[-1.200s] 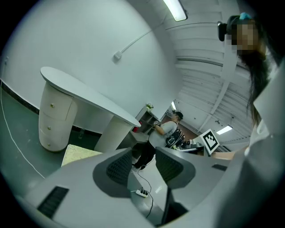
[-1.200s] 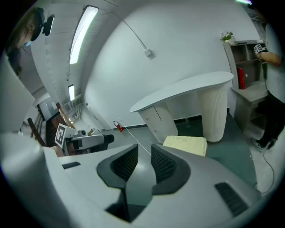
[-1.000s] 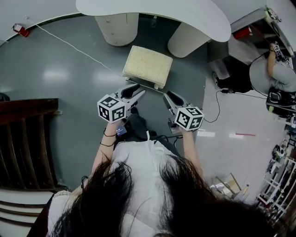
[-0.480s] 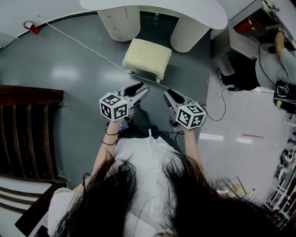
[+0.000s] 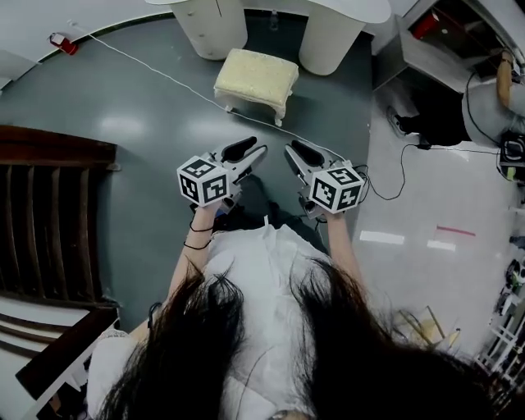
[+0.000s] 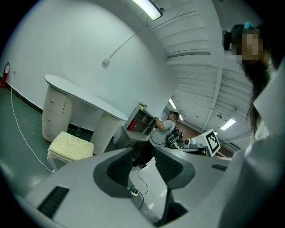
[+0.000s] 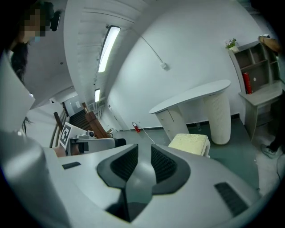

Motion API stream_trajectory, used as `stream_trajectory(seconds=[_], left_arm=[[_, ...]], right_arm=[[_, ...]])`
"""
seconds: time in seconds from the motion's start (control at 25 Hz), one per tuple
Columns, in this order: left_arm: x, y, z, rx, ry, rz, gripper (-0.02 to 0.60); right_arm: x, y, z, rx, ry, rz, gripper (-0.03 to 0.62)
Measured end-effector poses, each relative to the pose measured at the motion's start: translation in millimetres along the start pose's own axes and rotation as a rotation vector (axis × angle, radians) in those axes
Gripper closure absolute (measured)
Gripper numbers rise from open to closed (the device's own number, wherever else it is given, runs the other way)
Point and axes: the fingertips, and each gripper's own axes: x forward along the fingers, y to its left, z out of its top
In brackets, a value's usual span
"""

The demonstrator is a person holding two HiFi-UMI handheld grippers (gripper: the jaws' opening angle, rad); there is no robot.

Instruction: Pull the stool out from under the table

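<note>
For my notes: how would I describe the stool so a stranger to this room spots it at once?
Find the white curved table at the far end of the grey-green floor, standing on two rounded pedestals. The stool sits just in front of the gap between them. It alone is low and rectangular, with a cream textured cushion and short white legs.

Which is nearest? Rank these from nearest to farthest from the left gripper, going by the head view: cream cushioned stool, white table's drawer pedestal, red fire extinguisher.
1. The cream cushioned stool, on the floor straight ahead of the left gripper.
2. The white table's drawer pedestal, behind the stool and slightly left.
3. The red fire extinguisher, far left by the wall.
</note>
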Motion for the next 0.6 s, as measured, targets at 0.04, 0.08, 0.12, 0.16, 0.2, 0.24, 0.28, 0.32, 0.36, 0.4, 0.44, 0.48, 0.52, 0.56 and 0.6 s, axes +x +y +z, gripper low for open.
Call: stream_trajectory(seconds=[0.04, 0.08, 0.12, 0.16, 0.2, 0.24, 0.28, 0.32, 0.36, 0.4, 0.44, 0.48, 0.52, 0.56, 0.6], left_arm=[[-2.6, -4.2, -3.1, 0.001, -0.004, 0.007, 0.411], [-5.1, -7.8, -5.6, 0.001, -0.008, 0.013, 0.411], [-7.6, -10.9, -8.0, 0.001, -0.012, 0.018, 0.411], [-10.1, -13.6, -10.4, 0.003, -0.015, 0.022, 0.411], [-12.7, -16.1, -12.6, 0.005, -0.016, 0.026, 0.411], [-15.4, -18.3, -14.7, 0.008, -0.016, 0.029, 0.411], [-18.4, -20.5, -16.9, 0.012, -0.015, 0.033, 0.411], [-21.8, -22.6, -19.1, 0.016, -0.014, 0.037, 0.411], [-25.4, -24.8, -21.2, 0.020, -0.013, 0.040, 0.411], [-29.1, -27.0, -23.0, 0.023, -0.013, 0.042, 0.411], [-32.7, -29.1, -24.4, 0.024, -0.014, 0.044, 0.411], [-36.1, -30.7, -25.2, 0.026, -0.017, 0.046, 0.411], [-39.2, -31.6, -25.4, 0.027, -0.019, 0.049, 0.411], [-42.0, -31.9, -25.3, 0.029, -0.022, 0.053, 0.411], [-44.3, -31.5, -25.0, 0.030, -0.025, 0.056, 0.411]], right_arm=[[-3.5, 4.2, -2.4, -0.009, 0.003, 0.011, 0.493], [-6.4, 8.1, -4.8, -0.020, 0.005, 0.019, 0.493], [-8.7, 11.8, -6.8, -0.032, 0.005, 0.024, 0.493], [-10.8, 15.2, -8.5, -0.047, 0.003, 0.026, 0.493], [-12.6, 18.7, -9.9, -0.064, 0.000, 0.026, 0.493], [-14.0, 22.5, -11.3, -0.082, -0.002, 0.028, 0.497], [-15.1, 26.7, -12.5, -0.099, -0.002, 0.033, 0.499], [-15.9, 31.0, -13.5, -0.114, -0.003, 0.038, 0.502], [-16.7, 35.3, -14.2, -0.126, -0.004, 0.044, 0.503], [-17.5, 39.4, -14.5, -0.136, -0.006, 0.049, 0.507], [-18.2, 43.3, -14.6, -0.145, -0.009, 0.054, 0.510], [-18.9, 46.8, -14.4, -0.154, -0.012, 0.057, 0.513], [-19.4, 50.0, -14.0, -0.162, -0.015, 0.061, 0.514], [-19.5, 52.9, -13.8, -0.168, -0.018, 0.065, 0.516], [-19.4, 55.3, -13.7, -0.173, -0.021, 0.069, 0.517]])
